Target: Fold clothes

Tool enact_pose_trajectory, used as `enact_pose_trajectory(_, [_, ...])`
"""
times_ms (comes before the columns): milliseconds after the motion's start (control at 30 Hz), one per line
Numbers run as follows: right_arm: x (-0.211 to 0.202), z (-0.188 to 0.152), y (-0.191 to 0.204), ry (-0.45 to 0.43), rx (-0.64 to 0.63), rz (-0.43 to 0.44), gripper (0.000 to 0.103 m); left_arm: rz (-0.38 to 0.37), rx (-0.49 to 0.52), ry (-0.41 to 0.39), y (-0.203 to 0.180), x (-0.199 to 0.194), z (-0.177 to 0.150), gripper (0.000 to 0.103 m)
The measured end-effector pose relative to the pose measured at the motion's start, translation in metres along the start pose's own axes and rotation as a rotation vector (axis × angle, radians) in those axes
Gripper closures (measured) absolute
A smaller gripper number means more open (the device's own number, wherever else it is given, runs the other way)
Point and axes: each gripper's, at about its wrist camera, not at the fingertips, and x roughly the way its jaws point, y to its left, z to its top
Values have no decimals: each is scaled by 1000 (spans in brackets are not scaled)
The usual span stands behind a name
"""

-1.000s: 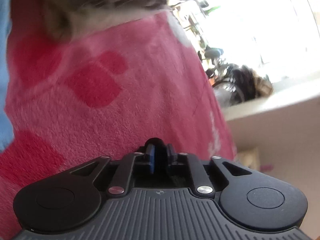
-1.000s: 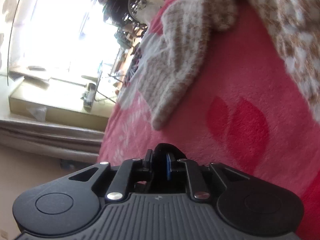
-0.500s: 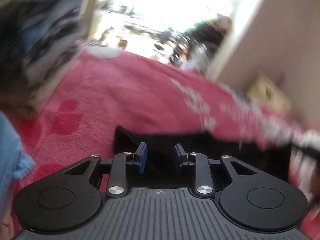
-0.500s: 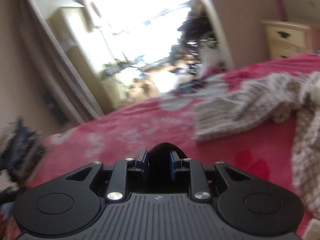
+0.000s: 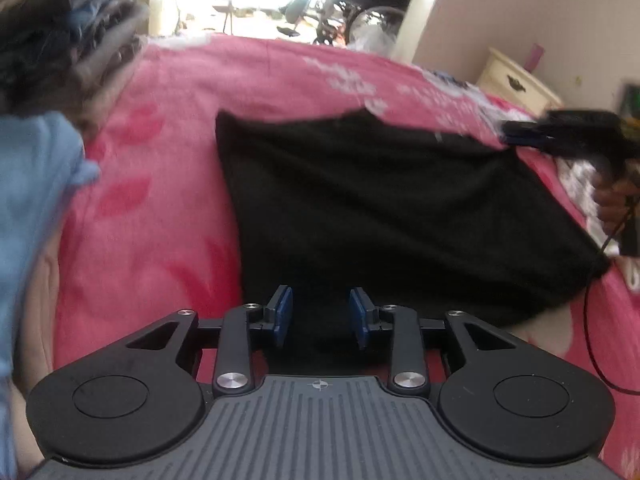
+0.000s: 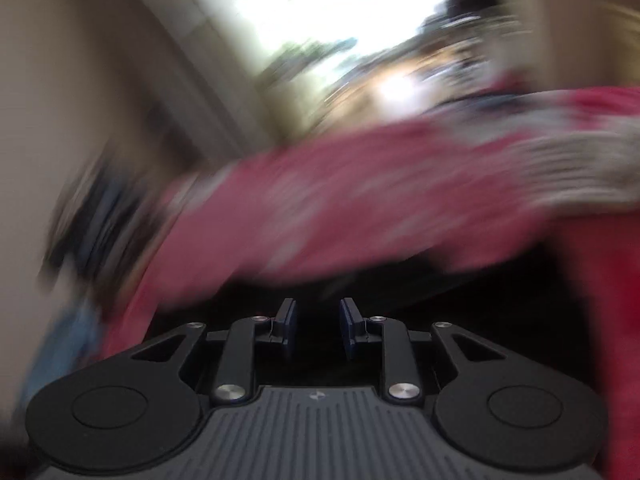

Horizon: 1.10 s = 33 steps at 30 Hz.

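- The left wrist view is the useful one here: it's mostly sharp and shows the whole black garment [image 5: 384, 208] spread on the pink bedspread [image 5: 160, 184]. The right wrist view is smeared with motion blur, so there you only get a dark patch of the same black cloth [image 6: 460, 292] in front of the fingers and a streak of pink bedding [image 6: 320, 208].
- Only the left view shows the right gripper [image 5: 520, 136] from outside, out at the garment's far right corner, with a hand [image 5: 612, 200] around its handle. Can't tell from there if it touches the cloth.
- Only the right view shows the right gripper [image 6: 318, 326] close up: blue pads spread, a clear gap, nothing pinched.
- Left gripper [image 5: 320, 322]: jaws also spread apart, hovering at the near edge of the black fabric, gripping nothing.
- The garment looks plain black and matte, lying fairly flat in a rough four-sided shape, with soft wrinkles running diagonally.
- Its long axis runs roughly left to right across the bed, the near right corner drooping towards the bed edge.
- Extras in the left view: a light blue garment [image 5: 36, 200] at left, a stack of folded clothes [image 5: 68, 28] behind it, a cream nightstand [image 5: 516, 80] far right.
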Motion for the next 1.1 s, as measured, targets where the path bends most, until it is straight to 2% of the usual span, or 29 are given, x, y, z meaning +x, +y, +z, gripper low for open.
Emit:
enact_pose_trajectory(233, [88,-23,112,242,-377,71,83,38,24,-11,0,13,-5,72])
enact_pose_trajectory(333, [98,-9,114,234,-354,81,88,41,36,-18,0,11,-8,72])
enact_pose_trajectory(400, [100,-1,114,230,-336,94,88,43,52,-24,-2,9,-11,72])
enact_pose_trajectory(433, [100,3,115,229,-327,100,84,41,56,-26,-1,9,-11,72])
enact_pose_trajectory(667, [104,31,118,216,-263,144,84,6,49,-25,6,10,-8,72])
enact_pose_trajectory(733, [114,22,128,266,-311,153,85,4,57,-24,6,10,-8,72])
enact_pose_trajectory(800, [138,10,137,313,-358,110,85,8,77,-26,5,10,-10,72])
enact_pose_trajectory(833, [151,12,136,307,-336,96,87,10,87,-27,5,10,-10,72])
enact_pose_trajectory(900, [165,24,128,235,-249,84,97,14,106,-29,4,9,-12,72])
enact_pose_trajectory(933, [165,33,122,182,-192,55,95,16,116,-30,3,9,-12,72])
enact_pose_trajectory(967, [160,42,114,124,-144,5,88,18,126,-31,2,9,-13,72])
enact_pose_trajectory(1000, [153,51,104,86,-104,-28,88,20,136,-33,2,9,-14,72])
enact_pose_trajectory(1033, [142,58,92,77,-75,-35,88,18,136,-33,3,8,-14,72])
enact_pose_trajectory(1100, [119,69,70,124,-58,-30,88,10,128,-30,5,8,-13,72])
